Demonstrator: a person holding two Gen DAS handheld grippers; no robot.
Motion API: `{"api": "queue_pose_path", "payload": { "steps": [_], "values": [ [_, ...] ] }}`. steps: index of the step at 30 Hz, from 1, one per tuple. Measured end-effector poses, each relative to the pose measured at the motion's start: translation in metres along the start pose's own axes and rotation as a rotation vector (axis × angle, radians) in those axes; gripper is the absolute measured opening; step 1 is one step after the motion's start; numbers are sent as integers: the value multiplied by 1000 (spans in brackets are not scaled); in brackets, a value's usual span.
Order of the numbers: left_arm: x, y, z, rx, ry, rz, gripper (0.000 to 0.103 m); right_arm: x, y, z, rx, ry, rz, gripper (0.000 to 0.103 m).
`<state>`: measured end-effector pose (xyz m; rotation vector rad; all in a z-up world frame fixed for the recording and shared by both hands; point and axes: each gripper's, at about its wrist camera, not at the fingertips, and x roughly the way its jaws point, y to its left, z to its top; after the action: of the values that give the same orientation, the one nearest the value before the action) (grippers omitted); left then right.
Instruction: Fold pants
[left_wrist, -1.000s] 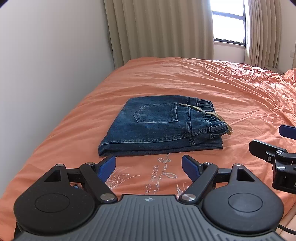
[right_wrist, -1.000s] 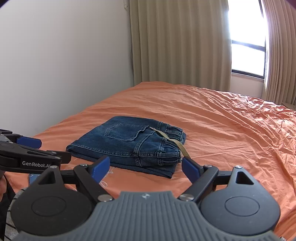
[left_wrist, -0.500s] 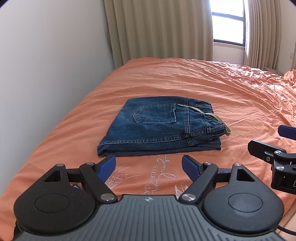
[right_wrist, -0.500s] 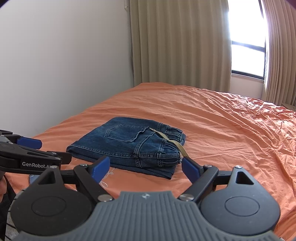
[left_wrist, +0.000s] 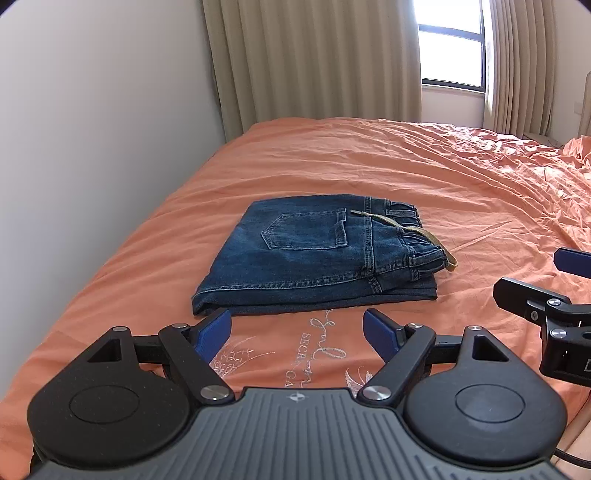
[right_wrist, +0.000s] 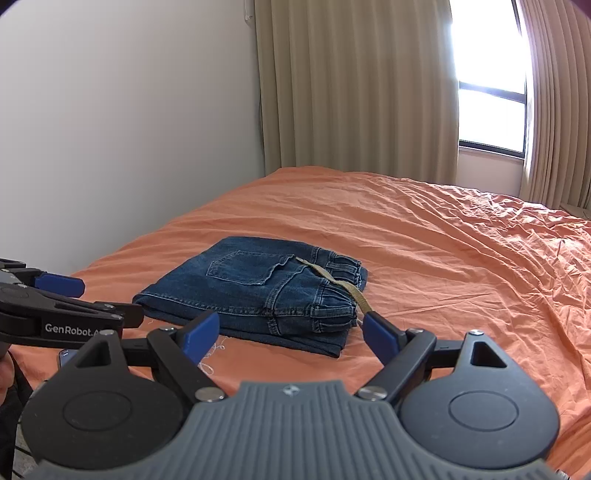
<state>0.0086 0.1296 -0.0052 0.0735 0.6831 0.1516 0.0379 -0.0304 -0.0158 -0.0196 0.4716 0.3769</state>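
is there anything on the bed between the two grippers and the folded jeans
Nothing visible. Only bare orange bedsheet lies between the open left gripper, the open right gripper and the folded blue denim jeans.

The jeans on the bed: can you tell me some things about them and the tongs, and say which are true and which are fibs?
1. The jeans lie folded on the orange bedsheet. True.
2. The left tongs are pinching the jeans. False: they are open and hold nothing.
3. A tan drawstring lies across the waistband. True.
4. The right tongs are shut tight. False: they are open.
5. The curtains are bright red. False: they are beige.
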Motion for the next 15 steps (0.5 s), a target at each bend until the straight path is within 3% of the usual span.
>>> {"api": "queue_pose_path", "payload": {
  "steps": [15],
  "values": [
    [0,-4,0,13,1,-3,95,-3,-5,-2,25,1,-18,81]
  ]
}}
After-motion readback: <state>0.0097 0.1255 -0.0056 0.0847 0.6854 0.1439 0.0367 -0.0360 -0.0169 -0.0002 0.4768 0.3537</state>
